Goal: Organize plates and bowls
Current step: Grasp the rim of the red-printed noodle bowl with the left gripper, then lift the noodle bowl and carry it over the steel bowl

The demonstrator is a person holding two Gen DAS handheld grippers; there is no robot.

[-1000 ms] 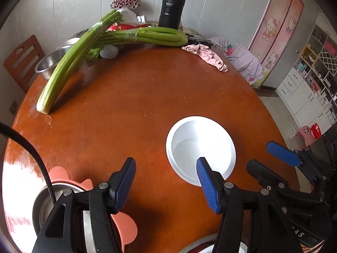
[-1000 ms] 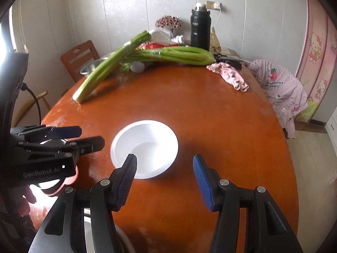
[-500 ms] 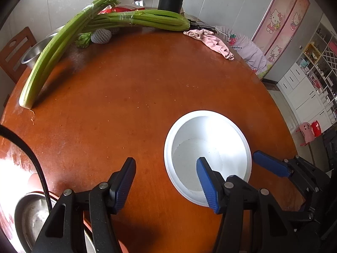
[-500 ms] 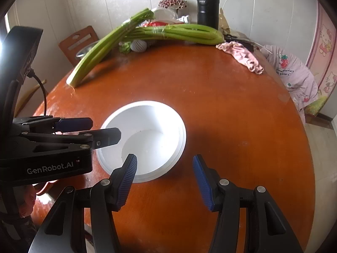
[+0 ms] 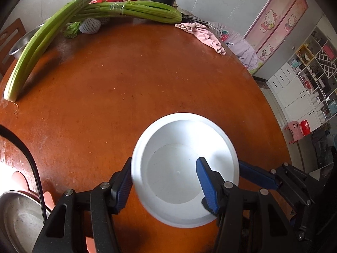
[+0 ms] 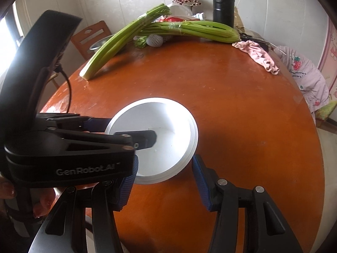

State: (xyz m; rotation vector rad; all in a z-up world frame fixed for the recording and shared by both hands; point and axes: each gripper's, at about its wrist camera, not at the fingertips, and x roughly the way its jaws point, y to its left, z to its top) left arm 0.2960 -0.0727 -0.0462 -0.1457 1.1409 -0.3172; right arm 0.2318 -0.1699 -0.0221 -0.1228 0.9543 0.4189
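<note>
The white bowl sits on the round table, close to the person. This is the grabbing step. The left gripper has its fingers apart, one outside the bowl's wall and one inside, not squeezing. The right gripper is closing its fingers with the bowl's near edge between them, and they look pressed on it. Next, the bowl probably needs a firm hold and a level lift, so it does not tip.
</note>
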